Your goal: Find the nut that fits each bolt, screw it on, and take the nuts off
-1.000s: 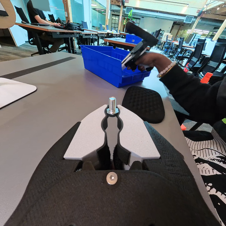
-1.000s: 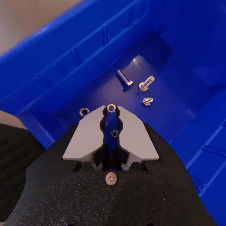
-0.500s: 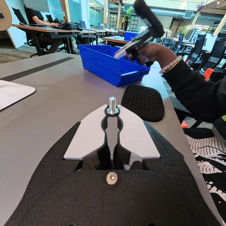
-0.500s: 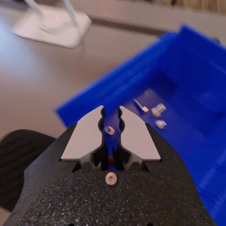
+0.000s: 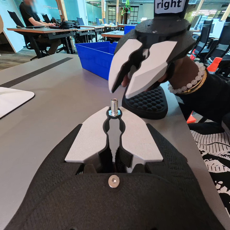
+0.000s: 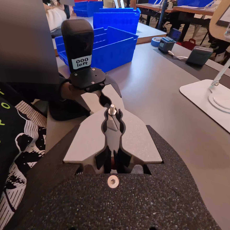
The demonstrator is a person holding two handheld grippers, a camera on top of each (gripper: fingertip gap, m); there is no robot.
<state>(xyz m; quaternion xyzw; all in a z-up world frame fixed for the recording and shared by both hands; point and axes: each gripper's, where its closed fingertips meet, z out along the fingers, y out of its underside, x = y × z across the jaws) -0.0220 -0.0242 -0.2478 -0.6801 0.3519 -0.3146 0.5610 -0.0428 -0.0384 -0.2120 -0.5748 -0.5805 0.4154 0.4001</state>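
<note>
My left gripper (image 5: 114, 112) is shut on the hex head of a silver bolt (image 5: 114, 105) and holds it upright, thread up, over the grey table (image 5: 56, 99). My right gripper (image 5: 119, 92) points down from above, jaws apart and empty, with its fingertips just above and slightly right of the bolt's top. In the right wrist view the bolt (image 6: 112, 109) shows between my right gripper's tips (image 6: 113, 110), with the left gripper (image 6: 105, 94) reaching in from the upper left. No nut is in view.
A blue bin (image 5: 94, 58) stands behind on the table; it also shows in the right wrist view (image 6: 112, 52). A black textured pad (image 5: 145, 104) lies right of the bolt. A white stand base (image 6: 205, 99) sits at the side. The table edge runs along the person's side. Less than 4 cm separates the two grippers' tips.
My right gripper came up out of the blue bin and swung over to just above the bolt. The nut it held a second ago is gone from its tips. The left gripper stayed still.
</note>
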